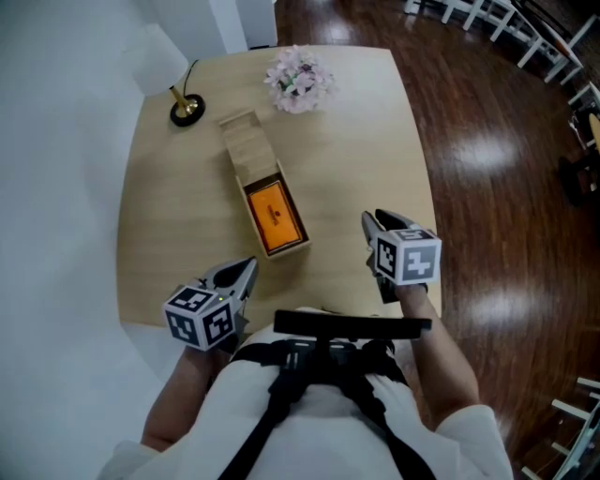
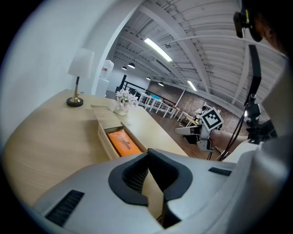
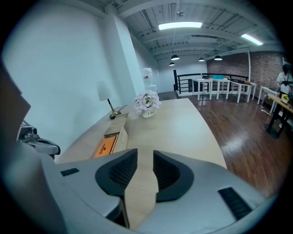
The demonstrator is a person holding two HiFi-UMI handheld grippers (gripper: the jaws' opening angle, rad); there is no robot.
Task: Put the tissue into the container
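The left hand-held gripper hovers closed and empty over the desk. The orange tissue pack already lies inside the wooden container. The right hand-held gripper, jaws slightly apart and empty, could knock the container if swung left.

Pale wooden table against a white wall, on a dark, glossy wood floor. At the far end, 1 brass-footed lamp and 1 vase of pale flowers. Beyond, white chairs, a black railing, a brick wall, strip lights glowing overhead.
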